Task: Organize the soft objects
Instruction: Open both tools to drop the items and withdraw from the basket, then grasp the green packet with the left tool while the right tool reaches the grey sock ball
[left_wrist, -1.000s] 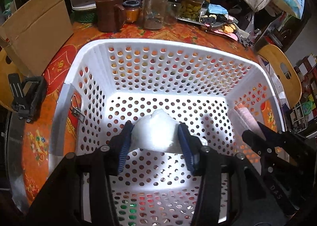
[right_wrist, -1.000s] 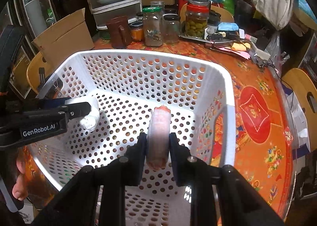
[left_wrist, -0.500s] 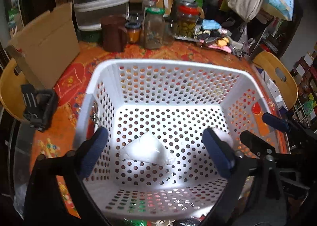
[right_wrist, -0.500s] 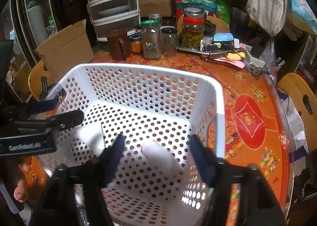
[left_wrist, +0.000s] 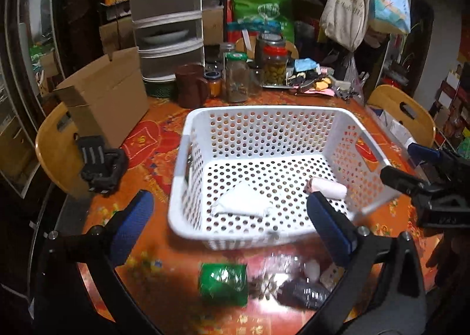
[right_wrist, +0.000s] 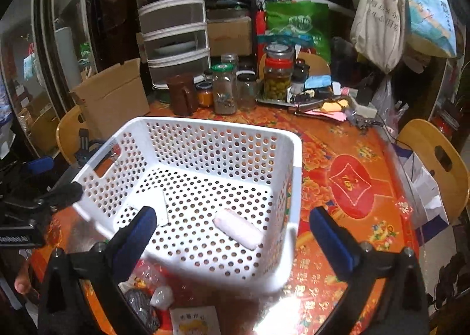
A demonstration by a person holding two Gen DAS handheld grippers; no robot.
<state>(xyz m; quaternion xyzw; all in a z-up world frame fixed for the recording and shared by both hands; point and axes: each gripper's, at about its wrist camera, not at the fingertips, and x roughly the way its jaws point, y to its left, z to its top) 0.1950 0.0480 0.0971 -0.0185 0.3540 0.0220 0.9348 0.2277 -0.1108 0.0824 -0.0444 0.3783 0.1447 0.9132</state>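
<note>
A white perforated basket stands on the red patterned table; it also shows in the right wrist view. Inside lie a white folded cloth and a pink rolled cloth. My left gripper is wide open and empty, above the basket's near edge. My right gripper is wide open and empty, above the basket's near right corner. The right gripper also shows in the left wrist view, at the right.
A green package and small wrapped items lie on the table in front of the basket. Jars, a brown mug, a cardboard box and drawers stand behind. Wooden chairs flank the table.
Both grippers opened, dropping the white cloth and the pink roll into the basket, then pulled back and up. The basket now looks farther away.
</note>
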